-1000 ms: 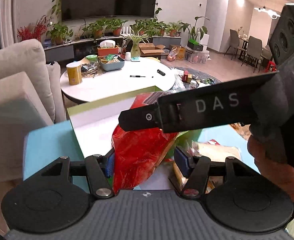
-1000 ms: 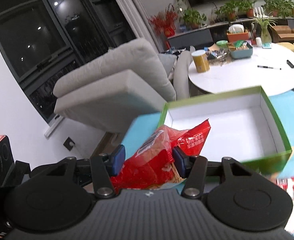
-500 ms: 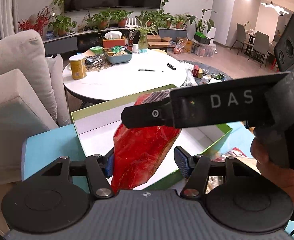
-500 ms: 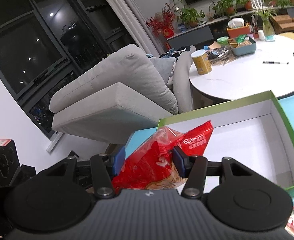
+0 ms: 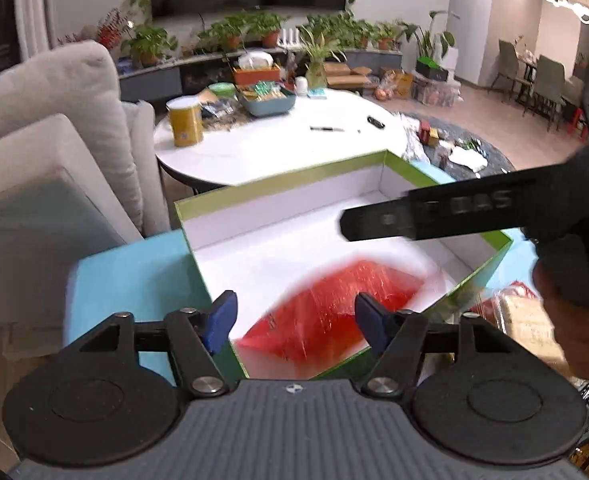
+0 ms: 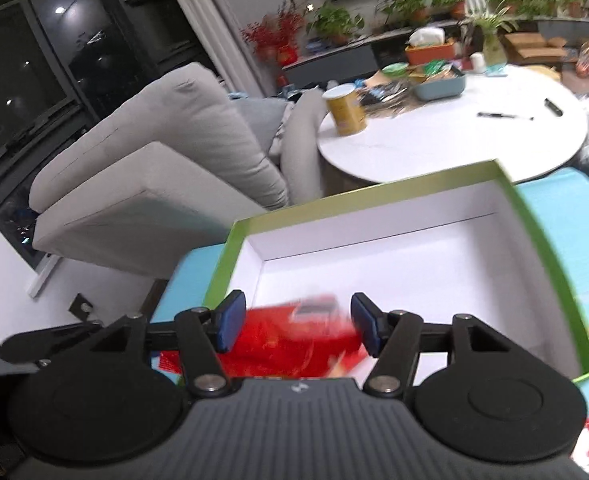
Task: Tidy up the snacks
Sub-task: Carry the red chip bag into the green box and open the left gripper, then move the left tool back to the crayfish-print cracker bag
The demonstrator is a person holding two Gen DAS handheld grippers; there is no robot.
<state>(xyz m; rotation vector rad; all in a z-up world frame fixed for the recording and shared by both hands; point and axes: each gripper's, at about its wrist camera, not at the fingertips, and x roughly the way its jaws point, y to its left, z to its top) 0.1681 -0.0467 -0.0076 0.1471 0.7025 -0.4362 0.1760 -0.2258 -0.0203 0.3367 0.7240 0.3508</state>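
My left tool point(image 5: 294, 320) is opening; its blue pads stand clear of the red snack bag point(image 5: 334, 312), which lies blurred inside the green box point(image 5: 278, 188), at the box's near end. That bag's long axis runs slantwise from the box's near-left corner toward its right wall, narrow end pointing to the right wall. Print on it is too smeared to read, and its lower edge is cut off by my tool body.

My right tool point(image 6: 294, 322) is clamped on a second red snack bag point(image 6: 294, 340); both pads touch its sides. This bag sits over the box's point(image 6: 374, 196) near-left corner, mostly hidden under the tool, so I can't tell its long axis or which way it points. Motion blur hides the label.

In the left view the right tool's black arm crosses above the box's right side, with the hand point(image 5: 574, 312) holding it just right of the box. More snack packets point(image 5: 522, 320) lie right of the box, partly behind that hand. The box rests on a blue desk point(image 5: 134, 272); behind the box stands a round white table point(image 5: 274, 148).
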